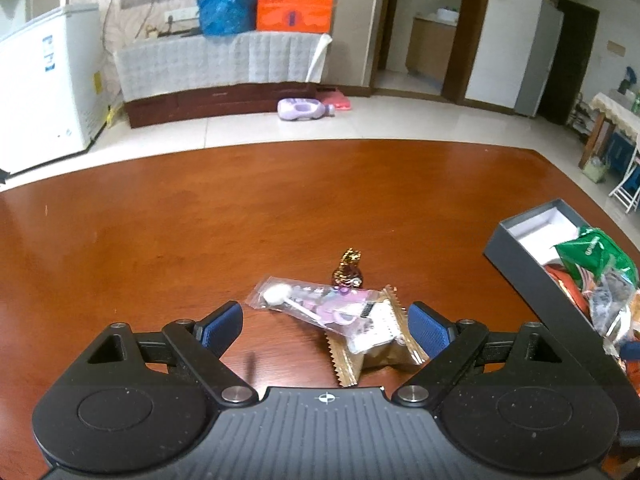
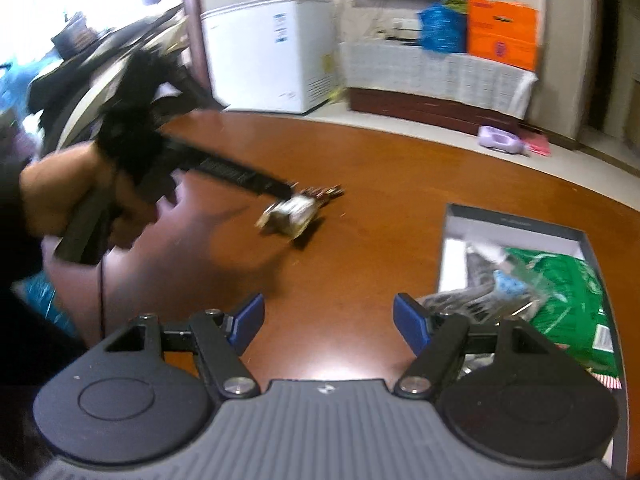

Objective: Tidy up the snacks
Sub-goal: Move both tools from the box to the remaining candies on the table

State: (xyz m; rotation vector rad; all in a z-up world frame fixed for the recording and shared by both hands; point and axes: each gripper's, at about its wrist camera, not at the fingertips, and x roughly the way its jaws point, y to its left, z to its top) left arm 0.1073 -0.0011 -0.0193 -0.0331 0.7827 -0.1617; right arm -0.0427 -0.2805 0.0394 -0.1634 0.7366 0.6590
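Observation:
A clear lollipop packet (image 1: 316,304) lies across a gold-edged packet (image 1: 380,354) on the brown table (image 1: 160,240). A foil-wrapped candy (image 1: 349,270) stands just behind them. My left gripper (image 1: 324,320) is open and low over this pile, with both packets between its blue pads and neither pad touching. A grey box (image 1: 524,272) at the right holds a green bag (image 1: 596,252) and other snacks. In the right wrist view my right gripper (image 2: 330,312) is open over bare table beside the box (image 2: 520,220), with nothing between its fingers. The snack pile (image 2: 292,216) shows there, blurred.
A person's hand (image 2: 80,196) holds the left gripper's handle at the left of the right wrist view. Beyond the table's far edge are a tiled floor, a white freezer (image 1: 44,92) and a low cabinet (image 1: 224,96) carrying an orange box and a blue bag.

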